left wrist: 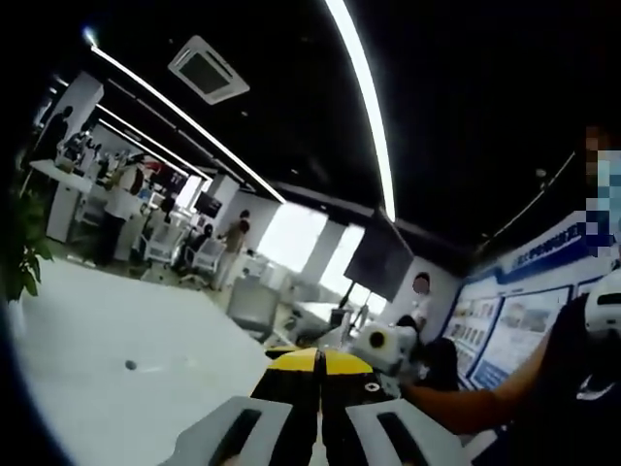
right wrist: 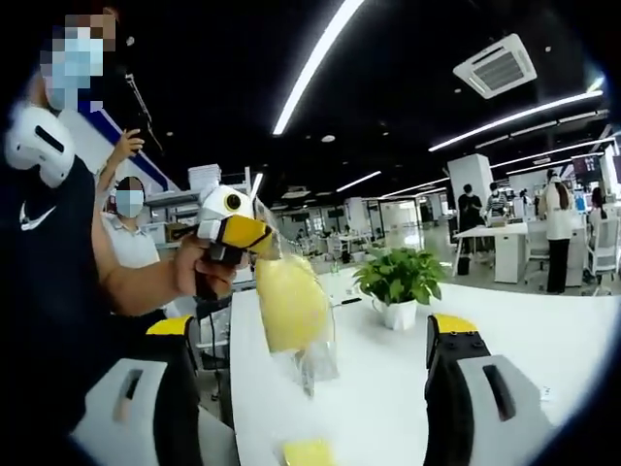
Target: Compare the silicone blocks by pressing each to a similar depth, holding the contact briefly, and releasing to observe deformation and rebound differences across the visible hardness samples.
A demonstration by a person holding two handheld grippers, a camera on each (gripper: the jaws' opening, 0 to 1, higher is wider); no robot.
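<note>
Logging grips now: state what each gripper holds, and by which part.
Left gripper pinches the bagged yellow block by the bag's top edge, so it dangles. Right gripper is open, holding nothing.

Ceiling strip lights point(left wrist: 364, 92), soft blur, fisheye warping

Bagged block point(right wrist: 289, 303) hangs from left gripper point(right wrist: 254, 236), left of right gripper point(right wrist: 310, 388); potted plant point(right wrist: 399, 283) on table point(right wrist: 543, 330) ahead.

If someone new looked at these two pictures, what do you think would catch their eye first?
Most likely the yellow block in a clear bag, dangling above the white table from the left tool in the right gripper view. Next, the potted plant on the table just behind it. In the left gripper view, the bright ceiling light strips stand out against the dark ceiling.
</note>
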